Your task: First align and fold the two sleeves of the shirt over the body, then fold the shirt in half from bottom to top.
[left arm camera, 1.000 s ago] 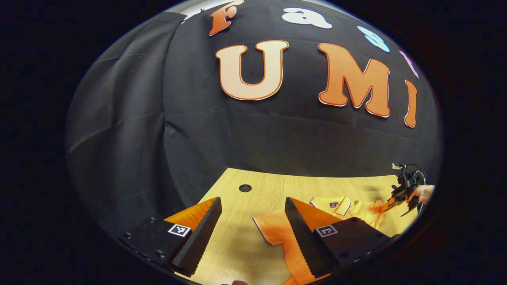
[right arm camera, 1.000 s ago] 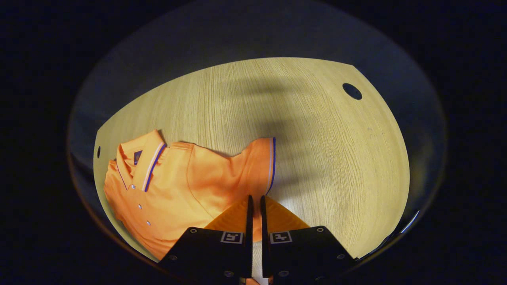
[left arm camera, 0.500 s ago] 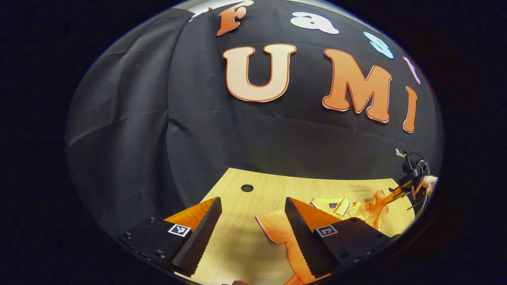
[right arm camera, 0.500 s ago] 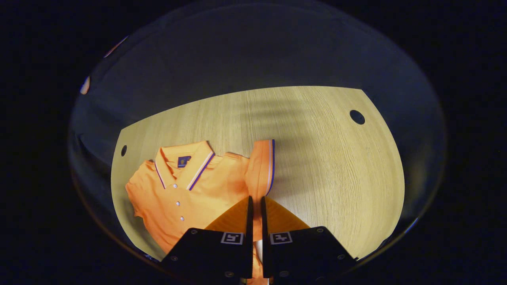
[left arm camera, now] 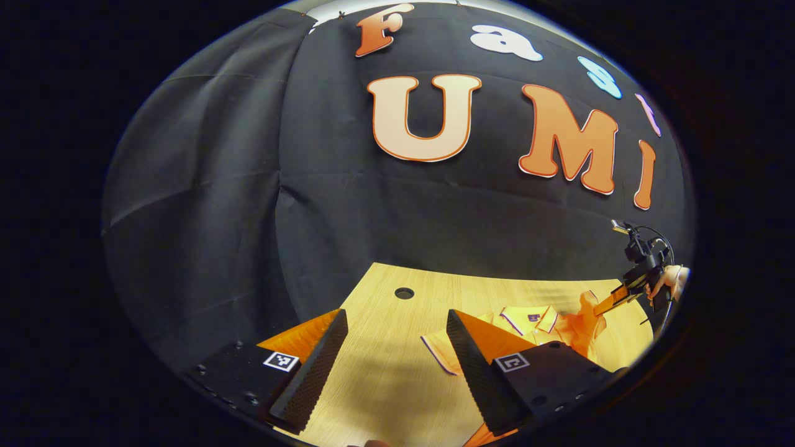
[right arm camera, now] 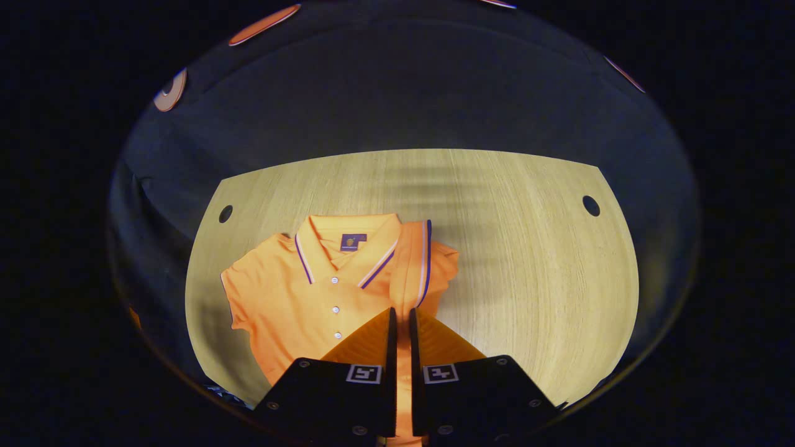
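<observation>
The right hand-held gripper [right arm camera: 400,323], closed on the shirt's right sleeve [right arm camera: 415,267], has lifted and carried it inward: a second ago the sleeve lay spread on the surface [right arm camera: 528,261], now it stands folded up against the collar [right arm camera: 345,239]. In the left gripper view the shirt [left arm camera: 528,320] sits farther right than before, and the right hand-held gripper has risen
</observation>
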`<action>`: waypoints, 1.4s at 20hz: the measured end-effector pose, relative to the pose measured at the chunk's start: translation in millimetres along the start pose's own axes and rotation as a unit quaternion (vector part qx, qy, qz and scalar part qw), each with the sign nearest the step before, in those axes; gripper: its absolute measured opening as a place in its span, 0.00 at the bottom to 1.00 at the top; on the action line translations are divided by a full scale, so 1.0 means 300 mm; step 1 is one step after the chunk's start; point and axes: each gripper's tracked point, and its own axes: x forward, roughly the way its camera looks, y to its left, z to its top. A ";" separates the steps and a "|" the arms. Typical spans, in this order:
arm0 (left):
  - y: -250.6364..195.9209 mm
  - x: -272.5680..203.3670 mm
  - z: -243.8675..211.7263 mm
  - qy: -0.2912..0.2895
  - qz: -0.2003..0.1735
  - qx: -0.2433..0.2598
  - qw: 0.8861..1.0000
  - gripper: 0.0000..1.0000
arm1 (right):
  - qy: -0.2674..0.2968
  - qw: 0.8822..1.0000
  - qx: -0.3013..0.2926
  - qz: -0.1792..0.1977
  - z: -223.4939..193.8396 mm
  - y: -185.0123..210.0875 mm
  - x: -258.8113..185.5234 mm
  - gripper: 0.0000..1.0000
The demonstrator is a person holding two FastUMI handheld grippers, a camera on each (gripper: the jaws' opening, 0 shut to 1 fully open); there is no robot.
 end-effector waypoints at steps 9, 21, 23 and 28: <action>0.130 -0.009 -0.012 0.004 0.010 -0.011 1.000 0.98 | 0.005 0.998 -0.039 0.038 -0.047 0.259 0.049 0.10; 0.093 -0.027 -0.065 0.027 -0.009 -0.028 0.999 0.98 | -0.037 0.996 -0.047 0.059 -0.041 0.334 -0.023 0.99; 0.048 -0.017 -0.083 0.038 -0.022 -0.039 0.998 0.98 | -0.056 0.996 -0.045 0.056 -0.026 0.315 -0.059 0.99; -0.058 0.072 -0.135 0.079 -0.045 -0.044 0.995 0.98 | -0.124 0.989 -0.062 0.046 0.032 0.255 -0.181 0.99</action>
